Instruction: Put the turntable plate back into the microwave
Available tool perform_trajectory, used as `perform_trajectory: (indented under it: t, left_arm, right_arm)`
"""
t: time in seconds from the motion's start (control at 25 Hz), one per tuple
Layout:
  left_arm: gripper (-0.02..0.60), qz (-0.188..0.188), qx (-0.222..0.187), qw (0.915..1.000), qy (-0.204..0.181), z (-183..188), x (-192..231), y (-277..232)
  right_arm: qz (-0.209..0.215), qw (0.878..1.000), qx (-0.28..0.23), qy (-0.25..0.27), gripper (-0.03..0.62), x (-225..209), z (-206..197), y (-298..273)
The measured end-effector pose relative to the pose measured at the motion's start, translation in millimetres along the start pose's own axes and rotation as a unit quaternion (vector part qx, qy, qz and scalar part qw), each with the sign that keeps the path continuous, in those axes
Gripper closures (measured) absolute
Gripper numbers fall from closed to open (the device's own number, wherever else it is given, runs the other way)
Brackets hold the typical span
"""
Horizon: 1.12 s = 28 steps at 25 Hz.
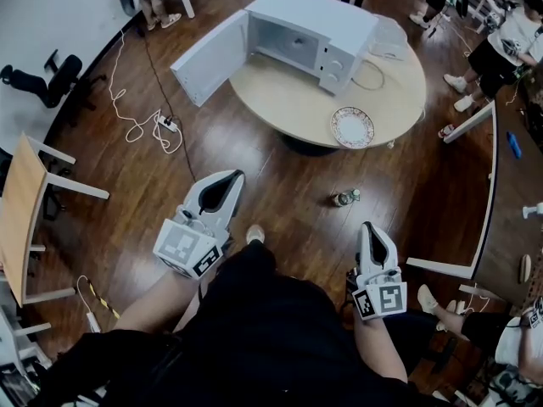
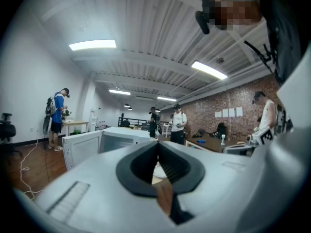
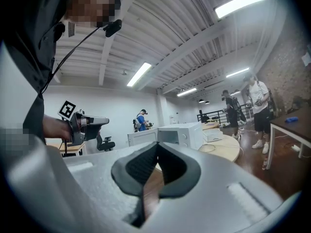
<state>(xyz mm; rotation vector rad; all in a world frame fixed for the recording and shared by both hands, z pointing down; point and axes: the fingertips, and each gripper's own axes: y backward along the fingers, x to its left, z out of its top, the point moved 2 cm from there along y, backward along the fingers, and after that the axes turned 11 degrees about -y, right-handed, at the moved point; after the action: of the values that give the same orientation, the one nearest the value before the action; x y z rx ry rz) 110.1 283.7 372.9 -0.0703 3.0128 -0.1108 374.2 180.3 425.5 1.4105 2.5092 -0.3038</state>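
Approach stage: left tool (image 1: 231, 179) and right tool (image 1: 370, 227), both closed and empty, hang well short of the open microwave (image 1: 314, 28); the turntable plate (image 1: 352, 127) lies on the worktop (image 1: 284, 100) just before it, awaiting an opened grasp.

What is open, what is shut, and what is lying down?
microwave door: wide open
microwave: looks empty inside
plate: flat on the table
bottle: lying on its side
left gripper: fingers shut, empty
right gripper: fingers shut, empty
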Motion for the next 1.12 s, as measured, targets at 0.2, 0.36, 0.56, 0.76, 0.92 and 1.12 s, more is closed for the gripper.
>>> perform_trajectory:
  t: [0.2, 0.36, 0.56, 0.76, 0.92, 1.12]
  left_arm:
    - [0.577, -0.007, 0.003, 0.9999, 0.009, -6.5, 33.3, -15.6]
    - [0.577, -0.015, 0.0, 0.9998, 0.015, -7.7, 56.7, -25.3]
    - [0.577, -0.031, -0.007, 0.9994, 0.015, -9.1, 83.4, -40.3]
    - [0.577, -0.041, -0.02, 0.9988, 0.018, -7.9, 124.6, -50.4]
    - [0.577, -0.057, -0.029, 0.9977, 0.025, -4.5, 149.7, -60.9]
    - [0.577, -0.063, -0.039, 0.9968, 0.03, -5.2, 161.4, -66.5]
  right_arm:
    - [-0.014, 1.0, 0.0, 0.003, 0.594, 6.2, 2.7, -28.0]
    - [-0.021, 1.0, -0.001, 0.008, 0.594, 13.8, 5.9, -49.2]
    - [-0.033, 0.999, -0.002, 0.006, 0.594, 18.7, 5.2, -82.0]
    - [-0.034, 0.999, -0.014, 0.016, 0.594, 35.0, 12.3, -126.1]
    - [-0.035, 0.999, -0.017, 0.024, 0.594, 45.9, 13.7, -151.8]
    - [-0.044, 0.998, -0.015, 0.033, 0.594, 45.5, 18.8, -164.0]
